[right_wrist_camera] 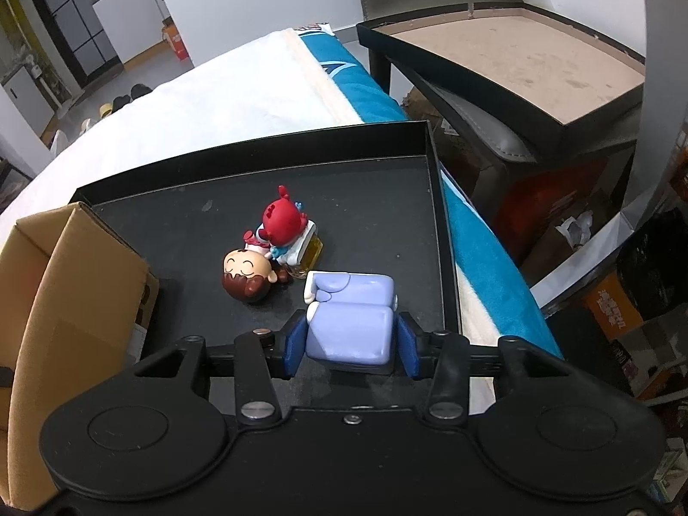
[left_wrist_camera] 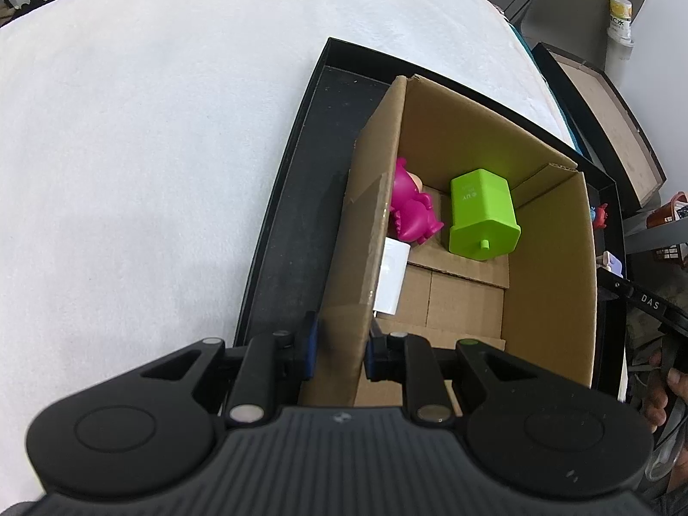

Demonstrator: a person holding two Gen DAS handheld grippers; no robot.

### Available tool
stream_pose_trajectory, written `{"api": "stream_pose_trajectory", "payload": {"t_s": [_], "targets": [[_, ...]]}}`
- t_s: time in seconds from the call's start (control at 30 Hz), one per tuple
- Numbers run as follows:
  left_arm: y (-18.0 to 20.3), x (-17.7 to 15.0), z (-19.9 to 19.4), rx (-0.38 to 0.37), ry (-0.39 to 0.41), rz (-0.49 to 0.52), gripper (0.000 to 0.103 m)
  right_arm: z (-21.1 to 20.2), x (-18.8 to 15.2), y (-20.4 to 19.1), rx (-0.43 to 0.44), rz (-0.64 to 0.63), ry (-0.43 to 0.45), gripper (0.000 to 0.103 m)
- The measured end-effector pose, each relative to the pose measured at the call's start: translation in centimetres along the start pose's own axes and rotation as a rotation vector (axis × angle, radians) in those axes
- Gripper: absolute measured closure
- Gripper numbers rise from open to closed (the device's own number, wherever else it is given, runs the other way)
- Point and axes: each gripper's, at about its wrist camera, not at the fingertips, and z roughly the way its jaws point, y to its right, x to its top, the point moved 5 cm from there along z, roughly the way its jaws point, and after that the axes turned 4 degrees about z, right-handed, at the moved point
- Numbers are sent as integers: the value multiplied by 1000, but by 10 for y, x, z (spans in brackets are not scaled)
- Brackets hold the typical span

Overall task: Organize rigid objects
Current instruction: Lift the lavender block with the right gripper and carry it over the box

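So the left gripper (left_wrist_camera: 342,344) is clamped down on the near-left wall of the cardboard box (left_wrist_camera: 554,232), one blue pad on the outside and one on the inside, with the cardboard pinched between them. The box sits inside a shallow black tray (left_wrist_camera: 296,198) that rests on a white cloth (left_wrist_camera: 150,150). Down in the box there's a bright green plastic block (left_wrist_camera: 481,217) lying on its side with a little peg sticking out toward the camera, and just to the left of it a magenta figure (left_wrist_camera: 413,210) tucked against the left wall, plus a white card (left_wrist_camera: 392,277) leaning on that same wall closer in. Over on the right wrist view, the right gripper (right_wrist_camera: 350,344) has its blue pads on either side of a pale lavender toy (right_wrist_camera: 350,322), and it looks like they're pressed against its sides, so it's gripped. That toy is over the tray floor (right_wrist_camera: 180,223) near the right rim. Just beyond it are a red crab-like figure (right_wrist_camera: 284,219) sitting on a small yellowish block (right_wrist_camera: 311,256), and a brown-haired smiling doll head (right_wrist_camera: 245,275) touching them. The box corner (right_wrist_camera: 73,258) shows at the left edge.
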Motion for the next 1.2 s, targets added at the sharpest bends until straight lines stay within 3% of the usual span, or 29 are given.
{"api": "stream_pose_trajectory", "payload": {"t_s": [0.47,1.2], "targets": [[1,0,-1,-12,-4,18,84,-17,-10,2,-36,96,-16,61],[-4,-4,-3,-62,14,29,83,-79,7,-47,-46,34,6,61]]}}
